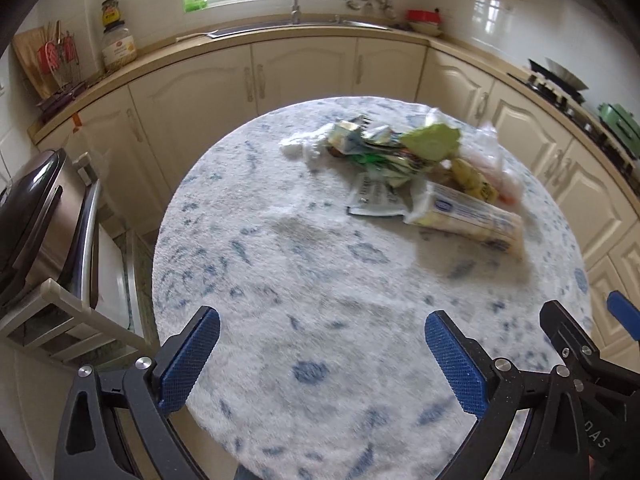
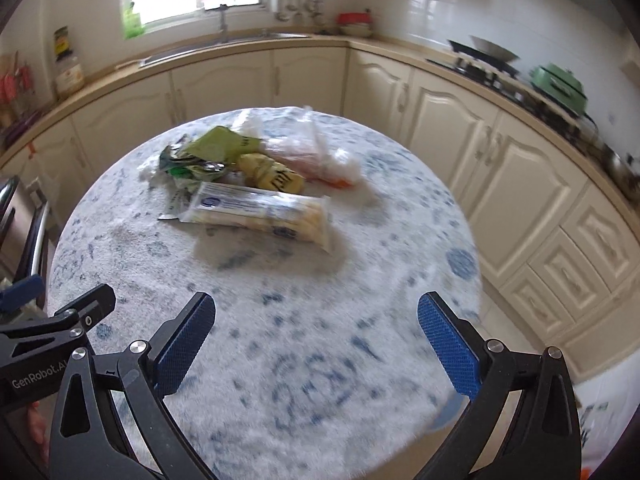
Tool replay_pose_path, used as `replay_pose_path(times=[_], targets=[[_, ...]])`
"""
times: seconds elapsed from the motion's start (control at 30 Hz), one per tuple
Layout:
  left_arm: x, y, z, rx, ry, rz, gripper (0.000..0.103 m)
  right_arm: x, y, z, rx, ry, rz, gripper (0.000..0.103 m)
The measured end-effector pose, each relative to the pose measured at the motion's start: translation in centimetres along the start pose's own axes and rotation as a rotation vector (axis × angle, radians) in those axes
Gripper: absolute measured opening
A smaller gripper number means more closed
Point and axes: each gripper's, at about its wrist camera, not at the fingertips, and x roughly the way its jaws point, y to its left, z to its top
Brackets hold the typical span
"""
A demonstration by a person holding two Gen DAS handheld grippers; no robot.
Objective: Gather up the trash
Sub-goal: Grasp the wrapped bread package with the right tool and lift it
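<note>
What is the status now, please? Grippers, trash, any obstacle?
Left gripper open, empty. Right gripper open, empty. Trash pile untouched on round table. Nothing in the way.

desk (image 1: 304,248): round, in front of the kitchen counter (image 1: 248,40)
trash pile (image 1: 384,152): on the desk's far half
long packet (image 2: 256,212): at the pile's near edge, lying on the desk
sink (image 1: 304,26): set in the counter, behind the desk
stove (image 2: 480,66): on the counter, right of the desk
</note>
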Motion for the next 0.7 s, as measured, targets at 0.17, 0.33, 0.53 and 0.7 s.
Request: replay_pose_path(times=[0.17,0.33,0.53,0.7], targets=[[3.9,0.8,2.7,-0.038,0.057,-0.040,0.101,3.9,1.0,2.6,-0.088,0.023,0.030,0.102],[7.6,1.3,5.0,-0.030,0.077,-0.035,0.101,8.1,1.5,4.7,-0.142,0.071,0.017,0.102],[11.1,1.3,6.5,-0.032,0.108,-0.049,0.101,11.7,3.2,4.9,-0.215,0.146,-0.031,0.083],[12.8,1.1,7.4,-0.027,0.126,-0.062,0.101,11.4,2.1,4.8,-0.122,0.228,-0.054,0.058]])
